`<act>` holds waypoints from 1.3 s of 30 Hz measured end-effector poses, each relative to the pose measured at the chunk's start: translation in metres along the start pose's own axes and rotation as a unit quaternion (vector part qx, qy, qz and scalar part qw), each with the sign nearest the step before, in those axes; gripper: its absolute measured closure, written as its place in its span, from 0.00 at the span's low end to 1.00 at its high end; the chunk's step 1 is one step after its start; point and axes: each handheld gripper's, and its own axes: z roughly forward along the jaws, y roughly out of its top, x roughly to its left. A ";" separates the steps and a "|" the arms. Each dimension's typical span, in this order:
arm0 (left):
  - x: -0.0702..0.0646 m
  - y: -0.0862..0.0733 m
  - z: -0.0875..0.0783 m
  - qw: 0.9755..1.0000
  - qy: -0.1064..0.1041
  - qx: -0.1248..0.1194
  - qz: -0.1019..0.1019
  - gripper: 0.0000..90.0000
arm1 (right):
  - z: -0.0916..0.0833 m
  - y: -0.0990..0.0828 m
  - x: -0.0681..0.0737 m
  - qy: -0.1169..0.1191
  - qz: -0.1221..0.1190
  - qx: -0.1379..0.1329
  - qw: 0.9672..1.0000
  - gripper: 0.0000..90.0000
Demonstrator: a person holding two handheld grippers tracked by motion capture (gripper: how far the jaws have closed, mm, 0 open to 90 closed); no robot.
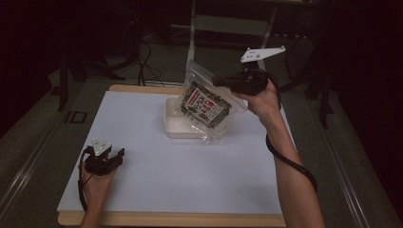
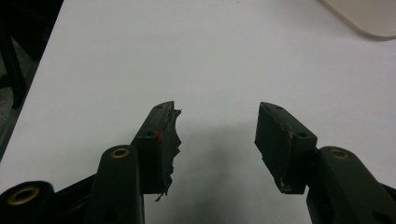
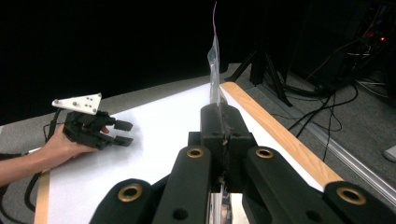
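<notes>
Dim room; white table top [image 1: 157, 180] carries a cream tray [image 1: 177, 127] near its far edge. Right gripper [image 1: 219, 81] is clenched on the top edge of a clear snack bag [image 1: 205, 105], which hangs tilted above the tray, probably so it clears the rim. Left gripper [image 1: 114, 153] rests aside, jaws apart and empty; right gripper view shows the bag's film edge-on [image 3: 214, 70], high view its printed face.

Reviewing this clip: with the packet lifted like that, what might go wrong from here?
1. The right gripper pinches only the upper edge of the clear plastic bag of dark printed snack; the thin film could slip or tear, dropping it.
2. The bag hangs tilted over the shallow white rectangular tray, so it may snag the rim or land partly outside.
3. The left gripper rests open on the white table sheet, apart from the tray, which could slide if bumped.
</notes>
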 end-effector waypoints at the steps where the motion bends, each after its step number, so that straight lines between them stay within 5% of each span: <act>1: 0.000 0.000 0.000 1.000 0.000 0.000 0.000 0.53 | 0.000 0.001 -0.001 -0.002 0.000 0.001 1.000 1.00; 24: 0.000 0.000 0.000 1.000 0.001 -0.001 0.001 0.53 | 0.026 0.019 -0.027 -0.003 0.001 0.008 1.000 1.00; 39: 0.001 0.000 -0.001 1.000 0.000 -0.003 -0.004 0.53 | 0.047 0.020 -0.029 0.011 -0.006 0.016 1.000 1.00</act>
